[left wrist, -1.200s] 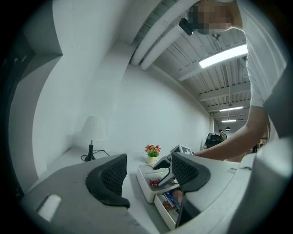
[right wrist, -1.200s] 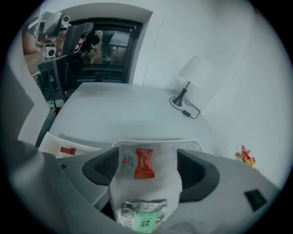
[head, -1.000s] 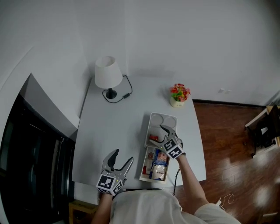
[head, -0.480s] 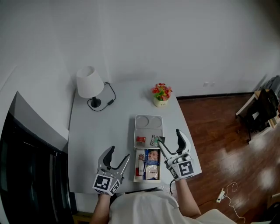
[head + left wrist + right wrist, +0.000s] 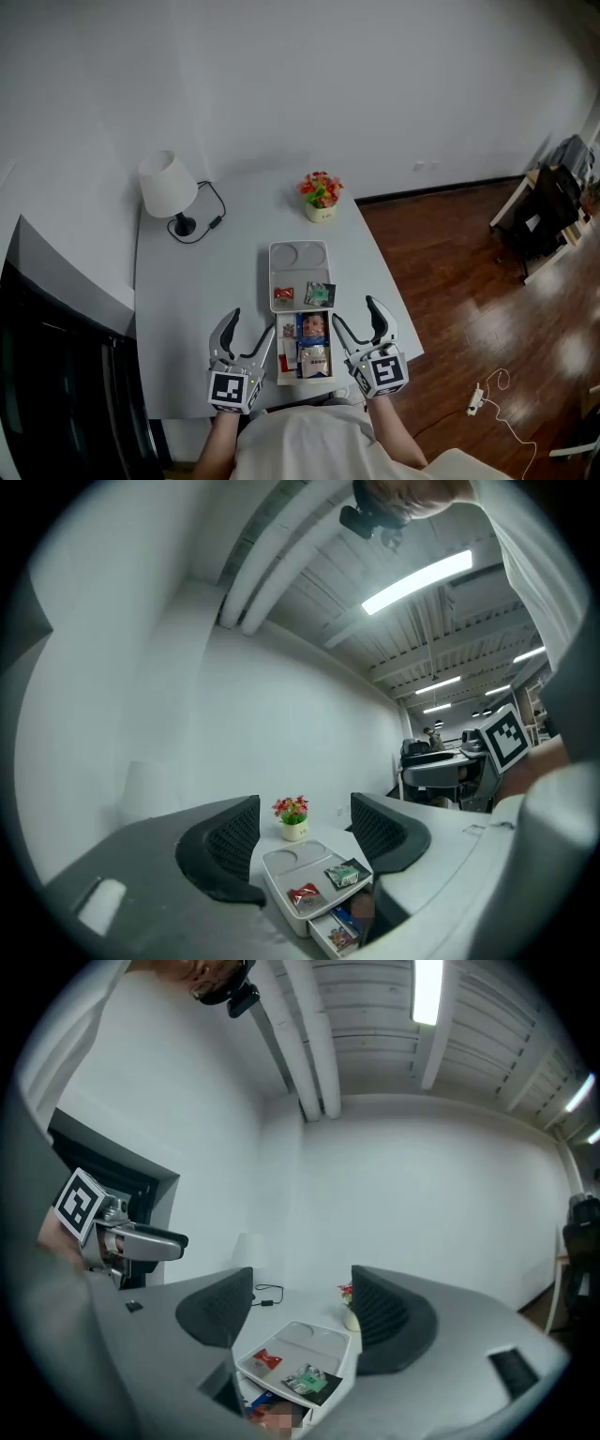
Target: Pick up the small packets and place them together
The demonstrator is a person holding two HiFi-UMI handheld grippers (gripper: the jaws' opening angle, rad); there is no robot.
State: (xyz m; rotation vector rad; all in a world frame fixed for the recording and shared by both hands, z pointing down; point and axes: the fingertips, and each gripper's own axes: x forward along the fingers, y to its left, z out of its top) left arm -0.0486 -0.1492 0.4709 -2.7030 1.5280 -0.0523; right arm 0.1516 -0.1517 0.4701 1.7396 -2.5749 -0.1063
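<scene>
A white organiser tray (image 5: 298, 262) sits on the table, with a red packet (image 5: 284, 293) and a green packet (image 5: 319, 294) lying side by side on its near half. Below it a pulled-out drawer (image 5: 307, 349) holds several more packets. My left gripper (image 5: 251, 323) hangs open, left of the drawer, holding nothing. My right gripper (image 5: 355, 312) is open to the drawer's right; its jaws have just been closing with nothing between them. Both gripper views look level at the tray (image 5: 292, 866) (image 5: 302, 1342), red packet (image 5: 303, 894) (image 5: 266, 1358) and green packet (image 5: 344, 874) (image 5: 309, 1382).
A white lamp (image 5: 169, 187) with a black cord stands at the back left. A small pot of flowers (image 5: 321, 195) stands behind the tray. The table's right edge (image 5: 394, 300) drops to a wooden floor. A black panel (image 5: 56, 356) runs along the left.
My right gripper has drawn back from over the tray to the drawer's right side and risen. The green packet now lies on the tray beside the red one. The left gripper shifted slightly.
</scene>
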